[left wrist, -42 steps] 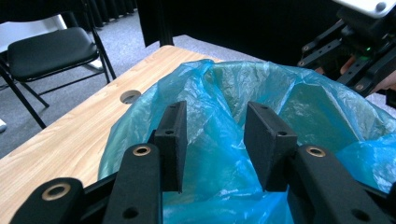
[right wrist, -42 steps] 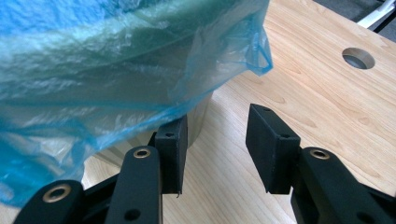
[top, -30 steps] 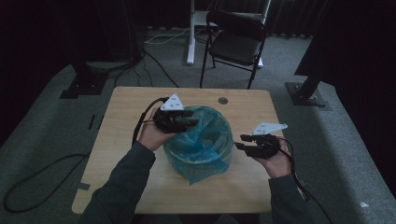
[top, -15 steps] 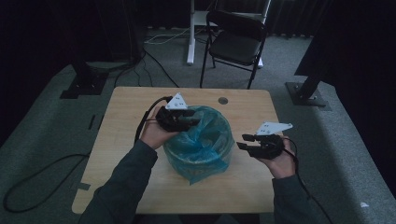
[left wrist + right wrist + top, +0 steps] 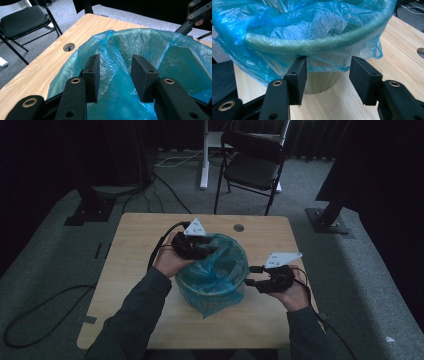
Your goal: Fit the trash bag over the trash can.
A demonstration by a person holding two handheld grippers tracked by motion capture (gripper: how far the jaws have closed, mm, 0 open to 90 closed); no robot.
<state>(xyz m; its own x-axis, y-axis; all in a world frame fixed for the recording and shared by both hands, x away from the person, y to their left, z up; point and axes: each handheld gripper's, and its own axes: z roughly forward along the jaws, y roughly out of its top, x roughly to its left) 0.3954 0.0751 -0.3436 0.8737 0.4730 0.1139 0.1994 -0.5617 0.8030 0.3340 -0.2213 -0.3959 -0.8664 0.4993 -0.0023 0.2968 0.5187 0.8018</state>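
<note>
Bin (image 5: 215, 285) stands upright near the middle of the surface (image 5: 135, 255), mouth up, so its long axis is vertical; a little nearer the person's edge than the far edge. Blue bag (image 5: 220, 265) lines it, folded out over the rim, with loose film hanging down the outside toward the near edge.

Left claw (image 5: 207, 251) sits at the bin's far-left rim, pointing across the mouth toward the right edge. In the left gripper view (image 5: 113, 75) the jaws stand partly open with a fold of the blue bag (image 5: 120, 50) rising between them; pads not pressing on it, so nothing gripped.

Right claw (image 5: 250, 276) is just off the bin's right side, pointing left at it. Jaws have just been opening. In the right gripper view (image 5: 327, 75) they stand wide, just below the rim, the hanging edge of the blue bag (image 5: 322, 27) just above and beyond the gap, bin (image 5: 319, 82) wall behind; nothing held.

Cable hole (image 5: 238, 227) near the far edge.
</note>
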